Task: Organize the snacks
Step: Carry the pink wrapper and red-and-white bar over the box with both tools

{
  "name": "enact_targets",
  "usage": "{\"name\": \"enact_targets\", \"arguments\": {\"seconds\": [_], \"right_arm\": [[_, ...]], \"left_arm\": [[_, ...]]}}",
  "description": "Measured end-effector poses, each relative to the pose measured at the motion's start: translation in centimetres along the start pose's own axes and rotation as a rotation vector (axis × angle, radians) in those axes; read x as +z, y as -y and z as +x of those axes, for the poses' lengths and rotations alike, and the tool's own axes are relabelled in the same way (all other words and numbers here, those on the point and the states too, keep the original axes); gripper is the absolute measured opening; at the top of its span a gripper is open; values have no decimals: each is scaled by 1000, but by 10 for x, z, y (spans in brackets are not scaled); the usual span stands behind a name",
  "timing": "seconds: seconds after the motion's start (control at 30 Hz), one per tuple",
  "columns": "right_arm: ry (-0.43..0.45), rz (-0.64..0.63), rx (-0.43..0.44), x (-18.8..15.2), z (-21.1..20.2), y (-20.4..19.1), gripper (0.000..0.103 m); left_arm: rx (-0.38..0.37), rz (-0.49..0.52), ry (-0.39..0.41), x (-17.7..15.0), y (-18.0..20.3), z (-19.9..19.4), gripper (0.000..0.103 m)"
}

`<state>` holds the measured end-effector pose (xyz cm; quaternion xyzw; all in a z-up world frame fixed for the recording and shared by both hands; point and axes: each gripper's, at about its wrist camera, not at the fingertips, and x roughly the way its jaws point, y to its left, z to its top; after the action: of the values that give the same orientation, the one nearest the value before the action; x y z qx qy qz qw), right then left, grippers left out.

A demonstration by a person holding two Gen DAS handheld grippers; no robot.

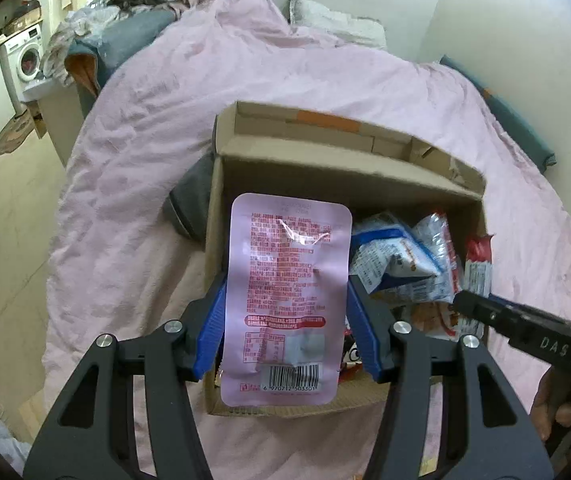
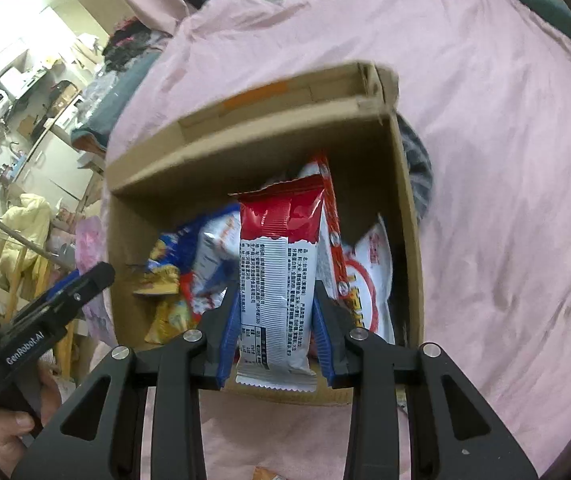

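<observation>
Here: two grippers, one packet each — pink packet (image 1: 285, 300), red-white packet (image 2: 279, 280).

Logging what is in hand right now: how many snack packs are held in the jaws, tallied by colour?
Pink snack pouch, held by the left gripper: 1
Red-and-white snack bar, held by the right gripper: 1
Total: 2

soft, even indoor light in both views, brightest at upper left. a glare streak on the pink packet (image 1: 287, 300). the cardboard box (image 2: 269, 128) rim smears with motion blur. fisheye bending and dark vignette at corners.
</observation>
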<state>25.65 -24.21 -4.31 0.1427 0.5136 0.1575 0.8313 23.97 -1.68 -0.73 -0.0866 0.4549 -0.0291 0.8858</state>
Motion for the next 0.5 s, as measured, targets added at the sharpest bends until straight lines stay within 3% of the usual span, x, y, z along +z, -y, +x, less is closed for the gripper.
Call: {"name": "enact_targets", "arguments": {"seconds": [0.5], "right_arm": [[-10,-40,-17,0,11,-1,35]], "left_arm": [[3,-3,-12,-5,11,14,53]]}}
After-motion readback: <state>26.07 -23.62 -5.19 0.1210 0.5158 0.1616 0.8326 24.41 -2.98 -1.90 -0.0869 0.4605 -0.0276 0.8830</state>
